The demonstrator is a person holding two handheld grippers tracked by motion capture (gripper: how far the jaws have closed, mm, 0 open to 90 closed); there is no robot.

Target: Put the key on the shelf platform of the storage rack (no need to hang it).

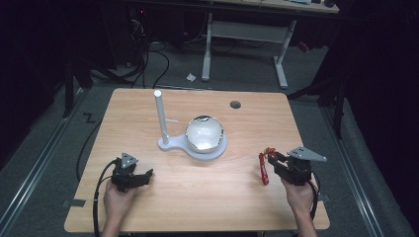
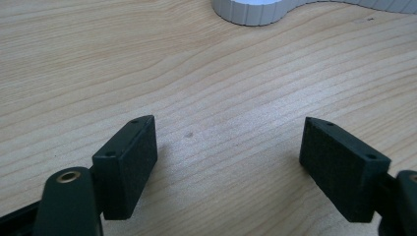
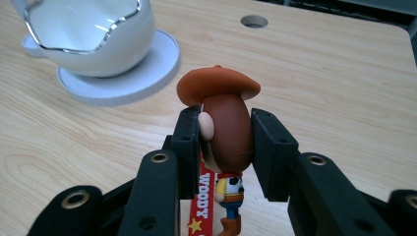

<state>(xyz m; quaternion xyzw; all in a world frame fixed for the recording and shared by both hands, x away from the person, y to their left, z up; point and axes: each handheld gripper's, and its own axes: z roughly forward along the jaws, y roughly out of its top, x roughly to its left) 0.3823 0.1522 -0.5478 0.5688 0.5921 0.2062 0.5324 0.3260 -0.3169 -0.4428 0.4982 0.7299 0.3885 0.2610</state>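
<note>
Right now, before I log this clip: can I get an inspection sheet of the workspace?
Surface: wooden table, round hole near far edge.
Job's things: cowboy figure with red strap; white egg-shaped bowl on white stand with upright post.
Clutter: nothing seen.
Grippers: left gripper open, holding nothing; right gripper shut on the figure's head.
Cables: black cable trails from left gripper.
Surroundings: dark room, white-legged desk behind, floor wiring.

cowboy figure (image 3: 223,132) | brown hat, red strap | upright, head clamped, above the table's right side
</note>
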